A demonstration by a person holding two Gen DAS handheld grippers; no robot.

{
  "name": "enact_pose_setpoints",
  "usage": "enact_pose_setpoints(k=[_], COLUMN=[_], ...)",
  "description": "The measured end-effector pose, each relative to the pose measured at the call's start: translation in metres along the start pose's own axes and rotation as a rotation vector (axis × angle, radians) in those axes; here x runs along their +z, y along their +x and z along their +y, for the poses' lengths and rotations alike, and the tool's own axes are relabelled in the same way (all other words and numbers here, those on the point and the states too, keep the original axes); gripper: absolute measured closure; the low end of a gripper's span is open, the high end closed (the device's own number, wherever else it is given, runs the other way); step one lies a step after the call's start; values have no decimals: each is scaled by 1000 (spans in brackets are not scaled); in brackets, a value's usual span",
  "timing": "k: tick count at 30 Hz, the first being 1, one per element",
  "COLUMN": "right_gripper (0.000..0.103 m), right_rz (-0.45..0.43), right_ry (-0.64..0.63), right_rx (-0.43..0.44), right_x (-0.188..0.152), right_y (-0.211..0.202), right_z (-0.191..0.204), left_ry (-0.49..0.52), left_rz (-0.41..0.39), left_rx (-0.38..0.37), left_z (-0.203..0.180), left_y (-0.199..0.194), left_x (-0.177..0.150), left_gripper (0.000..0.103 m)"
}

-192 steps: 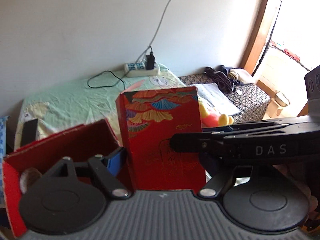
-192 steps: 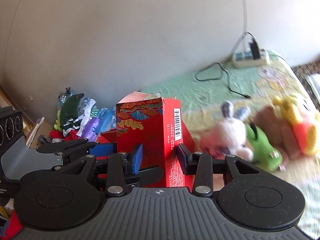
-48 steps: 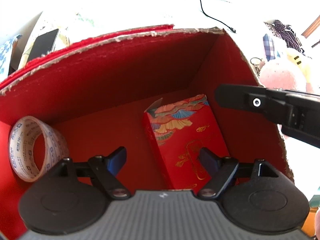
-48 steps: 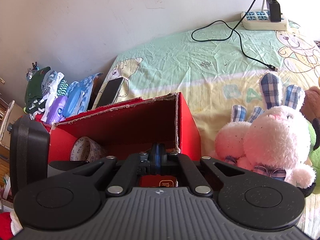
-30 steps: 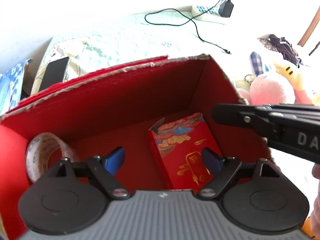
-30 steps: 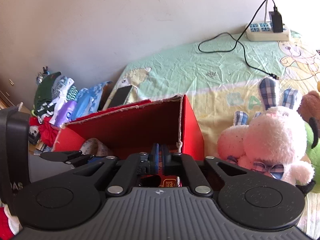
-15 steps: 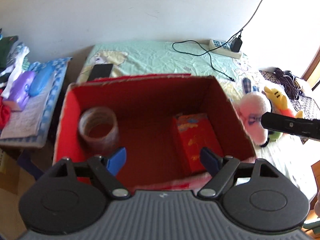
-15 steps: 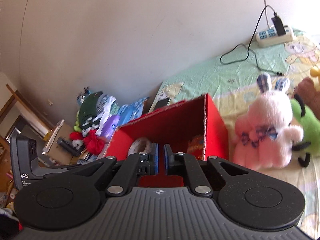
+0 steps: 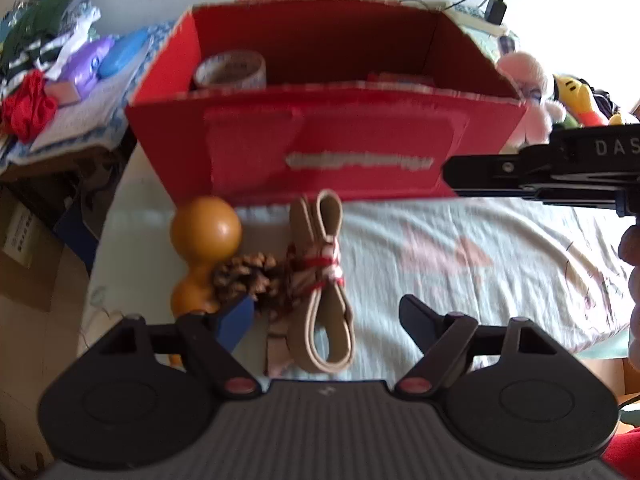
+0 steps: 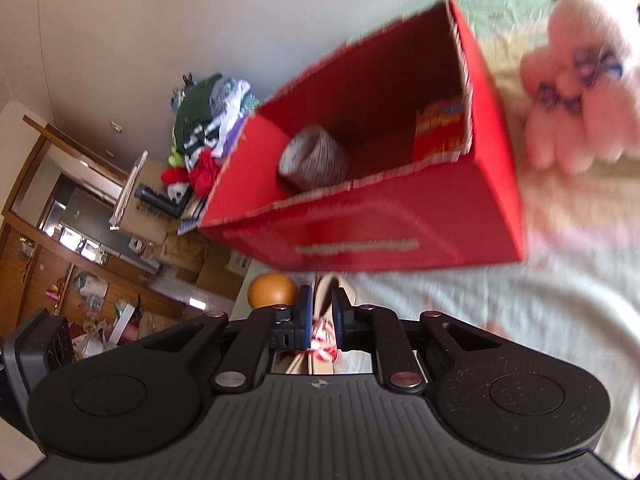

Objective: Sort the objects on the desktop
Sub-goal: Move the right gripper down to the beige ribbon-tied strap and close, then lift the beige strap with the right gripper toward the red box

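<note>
L gripper (image 9: 326,318) spread wide, nothing between its fingers, hovering over the bedsheet (image 9: 460,256) in front of the red box (image 9: 320,152). R gripper (image 10: 320,314) nearly pressed together w/ a narrow gap, not pinching anything I can confirm; the beige strap bundle (image 9: 320,280) shows thru the gap below it, contact can't tell. In the L view the R gripper's body comes in from the right edge, at box-front height. Strap bundle is folded, tied w/ red-and-white string, lying on the sheet just in front of the box. Beside it on the left: pine cone (image 9: 244,276) touching the bundle, and an orange gourd-shaped obj (image 9: 202,248) touching the cone, big end near the box wall. Inside the box: tape roll (image 10: 314,160) at left end, small patterned red carton (image 10: 440,128) at right end, well apart. Pink plush (image 10: 580,92) just right of the box, outside. Clothes pile (image 9: 52,64) off the bed to the left. Both views motion-blurred, fine detail unclear.
</note>
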State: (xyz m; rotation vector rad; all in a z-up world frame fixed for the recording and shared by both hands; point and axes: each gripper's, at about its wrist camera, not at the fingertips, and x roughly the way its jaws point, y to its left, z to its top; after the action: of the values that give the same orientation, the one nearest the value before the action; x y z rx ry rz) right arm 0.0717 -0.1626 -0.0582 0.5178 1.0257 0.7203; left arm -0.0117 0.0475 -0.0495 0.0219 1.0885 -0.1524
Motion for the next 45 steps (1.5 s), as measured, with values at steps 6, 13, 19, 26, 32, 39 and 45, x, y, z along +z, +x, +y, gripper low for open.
enact_pose_setpoints(k=[6,13,19,26,32,39,45], right_gripper=[81,76,75,73,64,73,73], right_rz=[90,165,206,233,268,269,250], right_ry=[20,68,69,93,129,151,150], right_rx=[11,19,13,12,7,16,-26], right_x=[-12,-18,-19,-21,-27,-30,-35], right_y=[28,49,56,62,66,45,15], right_z=[3,-1,-3,-9,-15,-26,-41], left_ry=[-40,-103,-144,-170,-153,-119,-68], left_rz=[14,66,121,162,162,163,178], left_rx=[-15,-49,-85,-114,-99,-97,-141], left_z=[1,12,22,28,24,14,-3], left_y=[12,33,46,55,56,53,53], left_x=[-14,-14,-11,-7,-4,-4,-4], left_gripper=[22,22,36,45,48,55,55])
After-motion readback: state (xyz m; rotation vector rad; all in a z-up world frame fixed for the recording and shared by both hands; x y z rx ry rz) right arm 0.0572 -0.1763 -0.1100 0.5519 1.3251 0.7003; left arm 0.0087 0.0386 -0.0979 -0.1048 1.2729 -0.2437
